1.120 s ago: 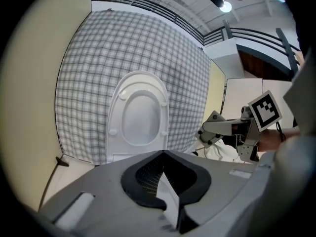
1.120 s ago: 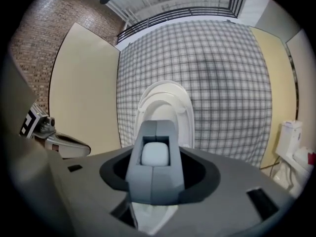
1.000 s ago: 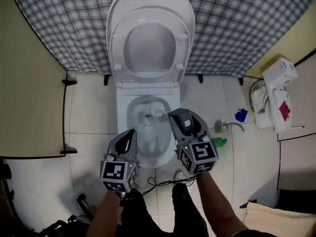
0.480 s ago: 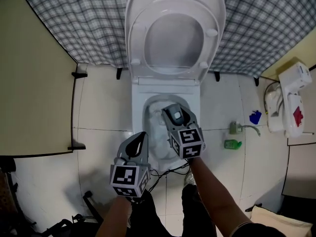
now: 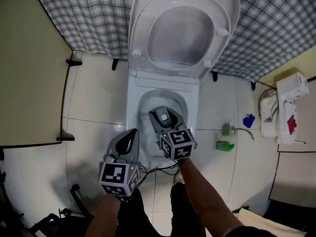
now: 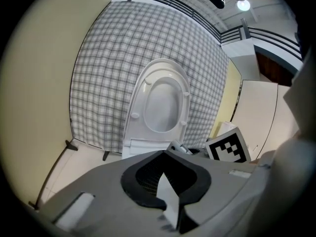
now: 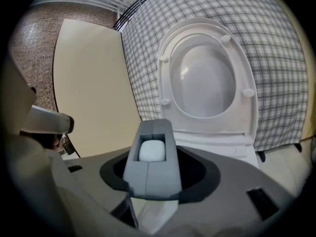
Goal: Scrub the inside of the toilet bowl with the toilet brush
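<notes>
The white toilet bowl (image 5: 144,98) stands with lid and seat (image 5: 185,28) raised against the checked cloth. My right gripper (image 5: 159,116) hangs low over the bowl's front half, shut on the toilet brush. The handle's white end (image 7: 151,150) shows between the closed jaws of the right gripper (image 7: 152,127). The brush head is hidden beneath the gripper. My left gripper (image 5: 132,135) is shut and empty, beside the bowl's front left rim. In the left gripper view, the left gripper (image 6: 165,154) points at the raised lid (image 6: 160,102).
Checked cloth (image 5: 89,19) covers the wall behind the toilet, and a beige panel (image 5: 29,83) stands at the left. A green item (image 5: 224,145), a tap (image 5: 232,130), a blue item (image 5: 249,120) and a white device (image 5: 286,110) sit at the right. A cable (image 5: 158,171) lies on the tiles.
The right gripper has sunk toward the bowl with the brush; the brush head, seen earlier in the bowl, is now covered. The left gripper has dropped slightly.
</notes>
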